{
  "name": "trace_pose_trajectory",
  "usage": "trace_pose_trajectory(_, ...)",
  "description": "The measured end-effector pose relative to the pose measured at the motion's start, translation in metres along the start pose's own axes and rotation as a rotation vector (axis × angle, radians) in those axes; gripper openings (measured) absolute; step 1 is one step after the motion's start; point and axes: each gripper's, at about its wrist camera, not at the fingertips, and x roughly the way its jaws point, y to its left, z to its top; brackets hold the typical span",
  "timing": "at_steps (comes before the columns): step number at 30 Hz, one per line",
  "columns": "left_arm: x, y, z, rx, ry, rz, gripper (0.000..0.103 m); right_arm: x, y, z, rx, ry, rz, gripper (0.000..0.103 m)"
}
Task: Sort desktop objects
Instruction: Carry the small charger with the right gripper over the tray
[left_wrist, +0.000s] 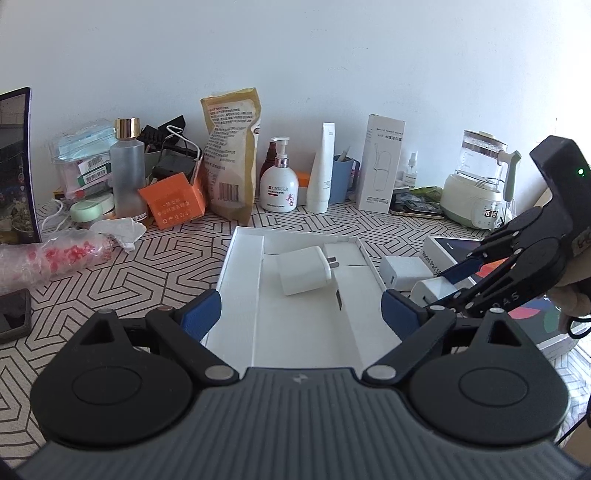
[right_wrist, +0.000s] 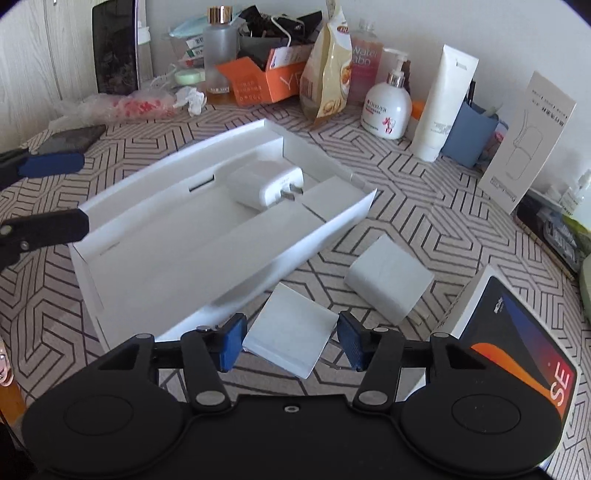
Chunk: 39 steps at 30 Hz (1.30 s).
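The table (left_wrist: 155, 258) carries a cloth with a black and white line pattern, and many things stand along the wall at 12 o'clock. The biggest task thing is the open white box tray (left_wrist: 303, 332), in the middle of the table; in the right wrist view this tray (right_wrist: 122, 258) spreads from 9 o'clock toward the centre. Inside it, near its far end, the white charger (left_wrist: 303, 270) lies on its side, with the two metal prongs pointing to 3 o'clock; the right wrist view shows the charger (right_wrist: 264, 184) too. At 4 o'clock from the tray lies the tablet box lid (right_wrist: 517, 339) with a dark and orange print. Between the lid and the tray is a white cube box (right_wrist: 388, 286), apart from both.

The left gripper (left_wrist: 301, 314) hangs over the near part of the tray, its jaws spread wide, nothing between them. The right gripper (right_wrist: 291, 343) is at 3 o'clock in the left wrist view. A small white flat box (right_wrist: 291, 334) is between its blue pads (right_wrist: 232, 343); the pads stand just beside the box edges, and I cannot tell if they press it.
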Motion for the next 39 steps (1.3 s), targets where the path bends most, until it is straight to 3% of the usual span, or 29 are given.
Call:
trace_pose_trajectory(7,-0.008,0.023,-0.007,-0.119,0.015,-0.014,0.094,-0.004,0.022,0.029,-0.057,-0.044,0.068,0.059)
trace_pose_trajectory(14,-0.018,0.034,-0.006,-0.087,-0.010,0.018,0.094,0.029,0.054,0.068,-0.132,-0.006,0.154,0.059)
trace_pose_trajectory(20,-0.012,0.048,-0.005,-0.051,0.025,0.033,0.094,0.056,0.063,0.092,-0.168,0.026,0.161,0.059)
trace_pose_trajectory(31,0.017,0.057,0.002,-0.029,0.062,0.050,0.094,0.076,0.062,0.092,-0.230,0.090,0.179,0.059)
trace_pose_trajectory(39,0.018,0.051,0.009,-0.030,0.053,0.047,0.094,0.090,0.049,0.097,-0.191,0.075,0.222,0.060)
